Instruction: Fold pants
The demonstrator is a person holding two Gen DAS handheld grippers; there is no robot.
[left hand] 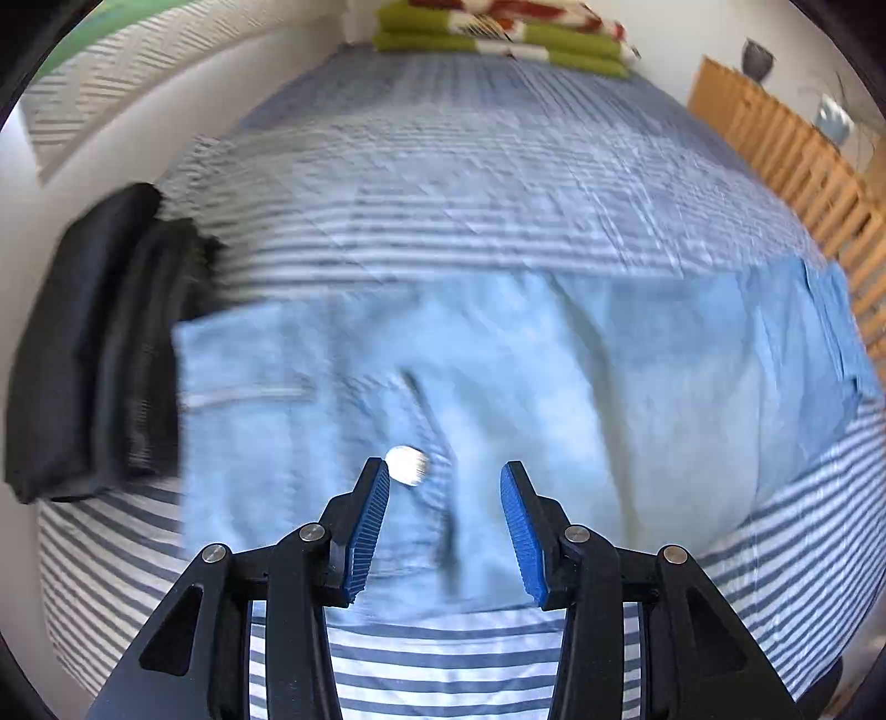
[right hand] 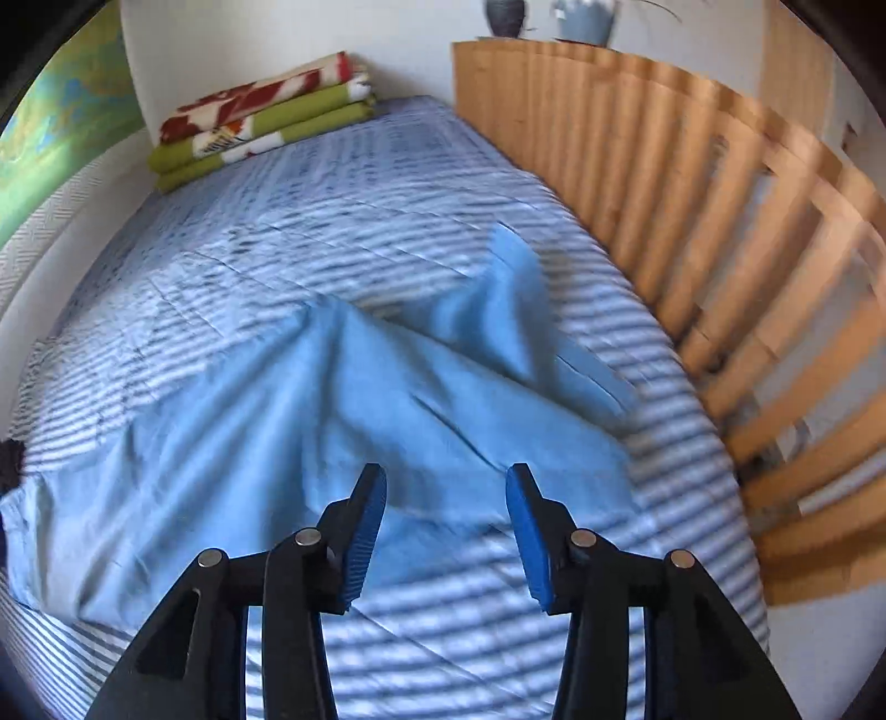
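Observation:
Light blue jeans lie flat across the striped bed, waist end to the left with a silver button showing. My left gripper hovers over the waist area, open, nothing between its blue pads. In the right wrist view the leg end of the jeans lies rumpled, with a cuff sticking up toward the far right. My right gripper is open above the cloth near its front edge, holding nothing. Both views are blurred by motion.
A folded black garment lies left of the jeans at the bed's edge. Folded green and red blankets sit at the far end. A slatted wooden rail runs along the right side. Vases stand on it.

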